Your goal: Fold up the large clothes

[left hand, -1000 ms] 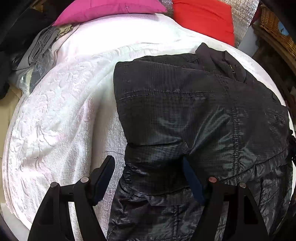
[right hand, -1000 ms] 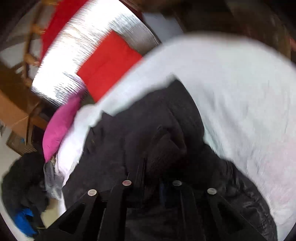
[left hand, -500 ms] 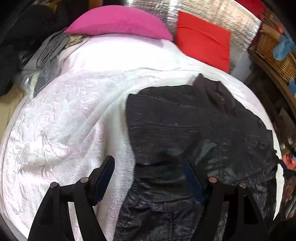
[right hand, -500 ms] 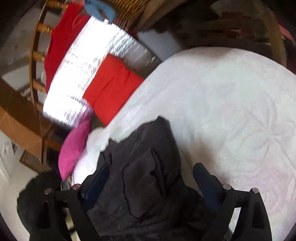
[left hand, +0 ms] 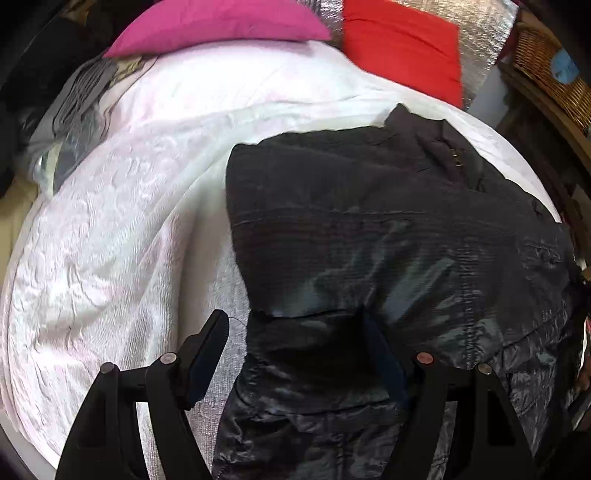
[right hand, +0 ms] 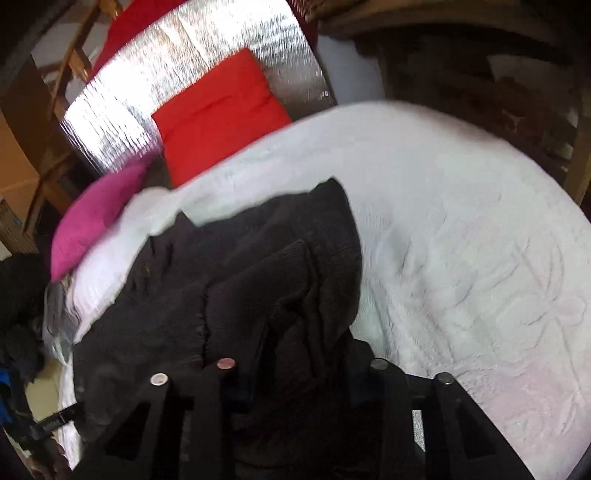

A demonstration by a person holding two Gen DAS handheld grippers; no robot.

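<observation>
A large black shiny jacket (left hand: 388,236) lies partly folded on a white textured bedspread (left hand: 122,236). My left gripper (left hand: 295,347) is open and holds nothing; its jaws straddle the jacket's near left edge, just above the cloth. In the right wrist view the same jacket (right hand: 236,280) lies bunched in dark folds on the bedspread (right hand: 461,240). My right gripper (right hand: 291,373) hovers over the jacket's near part; its jaws stand apart with dark cloth between them, and the view is blurred.
A pink pillow (left hand: 218,22) and a red cushion (left hand: 402,48) lie at the bed's far end against a silver foil panel (right hand: 177,81). Grey clothes (left hand: 77,107) sit at the far left. A wicker basket (left hand: 546,62) stands on dark furniture to the right.
My right gripper opened, letting go of the jacket, and has now dropped back close over it. My left gripper rose, then came down again toward the jacket's edge, open throughout.
</observation>
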